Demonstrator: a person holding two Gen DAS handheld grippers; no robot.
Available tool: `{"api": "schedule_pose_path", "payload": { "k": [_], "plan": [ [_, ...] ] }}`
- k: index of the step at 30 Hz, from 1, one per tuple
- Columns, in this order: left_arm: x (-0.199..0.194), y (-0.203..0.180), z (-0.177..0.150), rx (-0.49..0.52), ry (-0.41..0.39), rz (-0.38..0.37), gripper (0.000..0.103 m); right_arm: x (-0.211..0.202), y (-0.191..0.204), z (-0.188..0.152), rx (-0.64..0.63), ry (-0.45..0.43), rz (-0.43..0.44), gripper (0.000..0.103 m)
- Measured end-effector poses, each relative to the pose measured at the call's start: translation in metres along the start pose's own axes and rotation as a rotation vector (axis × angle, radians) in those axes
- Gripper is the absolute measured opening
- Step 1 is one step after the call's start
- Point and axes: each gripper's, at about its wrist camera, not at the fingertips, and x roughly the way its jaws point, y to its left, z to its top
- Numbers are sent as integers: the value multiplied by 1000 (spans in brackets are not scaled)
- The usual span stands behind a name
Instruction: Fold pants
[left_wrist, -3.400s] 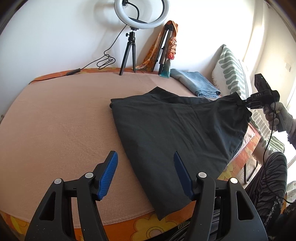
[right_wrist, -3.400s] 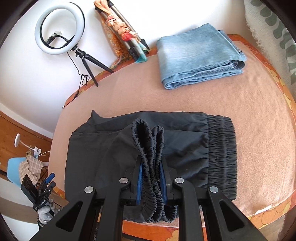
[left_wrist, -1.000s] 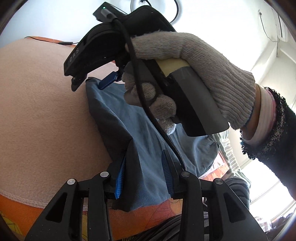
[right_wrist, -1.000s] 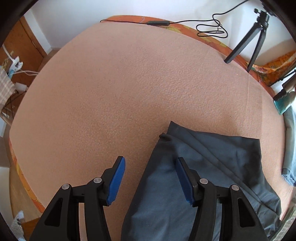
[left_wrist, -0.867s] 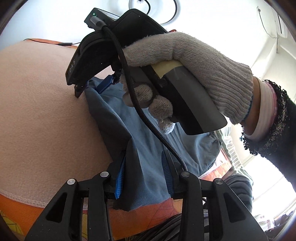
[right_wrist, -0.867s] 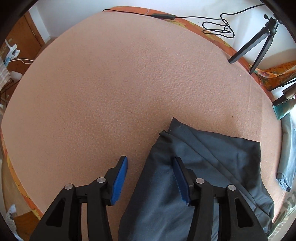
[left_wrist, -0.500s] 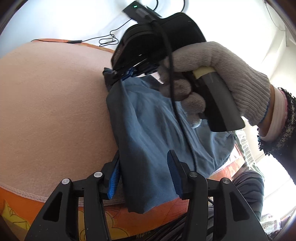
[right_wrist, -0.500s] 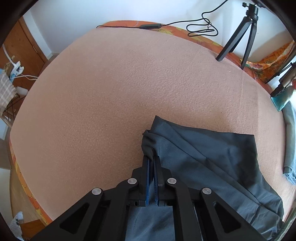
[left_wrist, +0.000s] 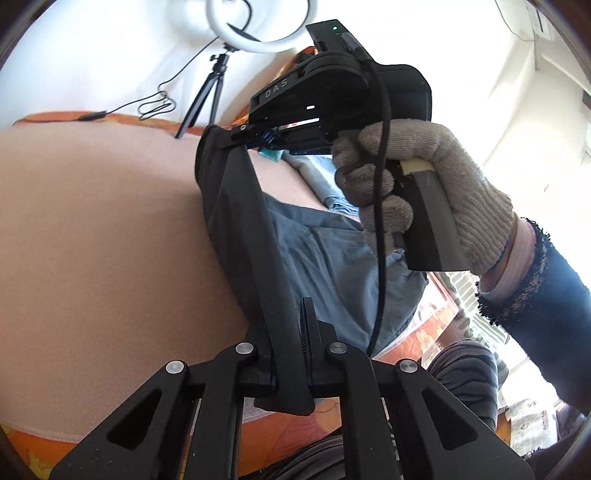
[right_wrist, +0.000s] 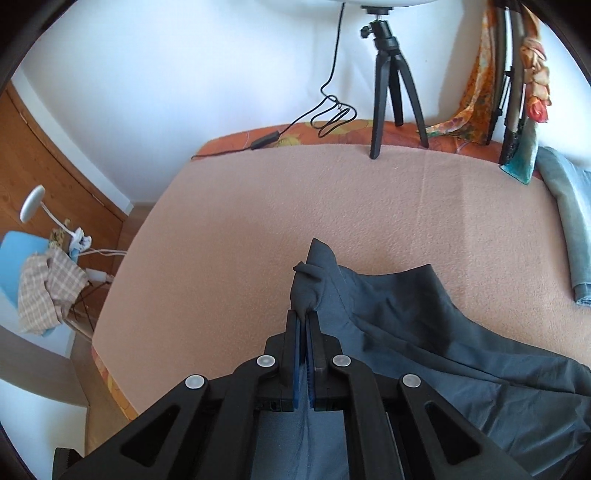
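Observation:
The dark grey pants (left_wrist: 314, 254) lie on the peach blanket (left_wrist: 92, 240), with one edge lifted off it. My left gripper (left_wrist: 286, 332) is shut on the near corner of that edge. My right gripper (right_wrist: 305, 317) is shut on the far corner, a bunched tip of the pants (right_wrist: 308, 284). In the left wrist view the right gripper (left_wrist: 255, 142) shows held by a gloved hand (left_wrist: 424, 192), and the cloth runs taut between the two grippers. The rest of the pants (right_wrist: 461, 358) lies spread to the right on the blanket (right_wrist: 240, 221).
A ring light tripod (right_wrist: 388, 81) and its cable (right_wrist: 325, 114) stand at the bed's far edge. Folded blue jeans (right_wrist: 570, 221) lie at the far right. A chair with a checked cloth (right_wrist: 48, 284) stands left of the bed. My striped leg (left_wrist: 461, 373) is by the near edge.
My left gripper has shut on the near pants corner. My right gripper, shut half a second ago, has lifted the far corner, so the edge now hangs taut above the blanket.

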Motion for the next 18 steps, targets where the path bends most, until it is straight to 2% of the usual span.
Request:
{"api": "schedule_pose_path", "payload": {
  "k": [5, 12, 18],
  "plan": [
    [1, -31, 21, 87, 30, -35, 8, -34, -29, -4, 78, -73, 68, 0],
    [29, -85, 42, 287, 166, -44, 8, -83, -76, -13, 165, -176, 145, 0],
    [56, -120, 51, 352, 228, -92, 8, -115, -131, -31, 244, -267, 186, 0]
  ]
}}
